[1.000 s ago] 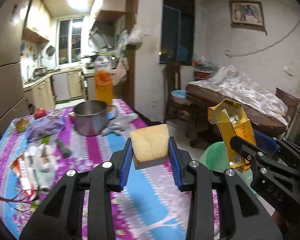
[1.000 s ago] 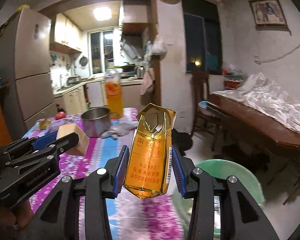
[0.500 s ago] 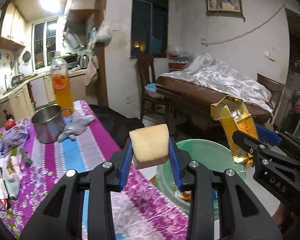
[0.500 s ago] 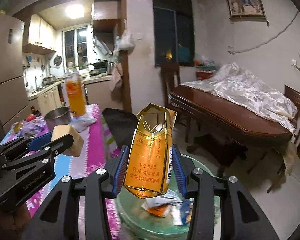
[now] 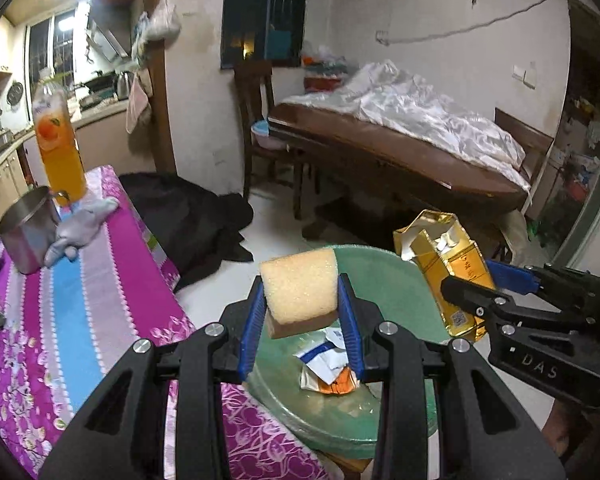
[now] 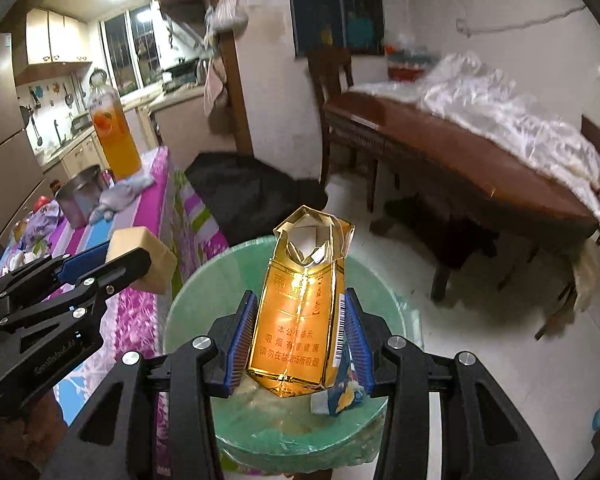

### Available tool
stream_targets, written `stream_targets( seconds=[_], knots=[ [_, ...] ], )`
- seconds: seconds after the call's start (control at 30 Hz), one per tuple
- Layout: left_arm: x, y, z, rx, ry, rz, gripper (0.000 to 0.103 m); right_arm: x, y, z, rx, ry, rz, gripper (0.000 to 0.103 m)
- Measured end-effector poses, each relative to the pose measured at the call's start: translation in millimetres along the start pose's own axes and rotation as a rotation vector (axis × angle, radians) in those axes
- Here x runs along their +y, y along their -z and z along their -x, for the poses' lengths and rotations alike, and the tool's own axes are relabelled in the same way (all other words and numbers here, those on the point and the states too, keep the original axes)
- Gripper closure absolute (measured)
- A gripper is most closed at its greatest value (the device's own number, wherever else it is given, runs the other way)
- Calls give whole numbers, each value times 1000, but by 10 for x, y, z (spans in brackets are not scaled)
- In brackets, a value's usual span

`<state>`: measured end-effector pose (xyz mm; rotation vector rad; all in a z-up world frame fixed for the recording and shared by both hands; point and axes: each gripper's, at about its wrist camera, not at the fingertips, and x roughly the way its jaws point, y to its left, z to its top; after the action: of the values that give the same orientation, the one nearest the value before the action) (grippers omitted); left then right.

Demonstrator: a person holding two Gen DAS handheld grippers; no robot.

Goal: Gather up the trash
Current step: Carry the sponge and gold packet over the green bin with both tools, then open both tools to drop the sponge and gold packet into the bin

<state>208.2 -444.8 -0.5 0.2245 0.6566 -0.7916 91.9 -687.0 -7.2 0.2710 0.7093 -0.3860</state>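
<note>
My left gripper [image 5: 300, 312] is shut on a yellow sponge [image 5: 298, 286] with a brown scouring underside, held over the near rim of a green plastic basin [image 5: 384, 280]. My right gripper [image 6: 298, 334] is shut on an opened gold cigarette pack [image 6: 300, 312], which hangs above the same basin [image 6: 204, 292]. Each gripper shows in the other's view: the right one [image 5: 472, 280] with the pack [image 5: 444, 264], the left one [image 6: 112, 256] with the sponge [image 6: 148, 260]. Crumpled wrappers [image 5: 328, 364] lie inside the basin.
A table with a purple and blue cloth [image 5: 80, 300] stands left of the basin, bearing a steel pot [image 5: 26, 236], an orange drink bottle [image 5: 58, 144] and a grey glove [image 5: 84, 228]. A dark bag [image 5: 188, 216] lies on the floor. A chair [image 5: 260, 120] and wooden table [image 5: 400, 160] stand behind.
Both grippers swung right and downward from over the purple cloth to above the green basin, each keeping its load. The basin's wrappers have come into view.
</note>
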Motion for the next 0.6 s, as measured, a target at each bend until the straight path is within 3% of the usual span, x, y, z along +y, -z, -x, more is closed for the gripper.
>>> stream_targets(
  seconds=[0.27,0.6],
  knots=[
    [45,76,-274,78,-16,17,69,-60,70,-349,121,-14,8,58],
    [131,79,-345,96,-35,30,69,-218,51,-378,149,4,13,59]
  ],
)
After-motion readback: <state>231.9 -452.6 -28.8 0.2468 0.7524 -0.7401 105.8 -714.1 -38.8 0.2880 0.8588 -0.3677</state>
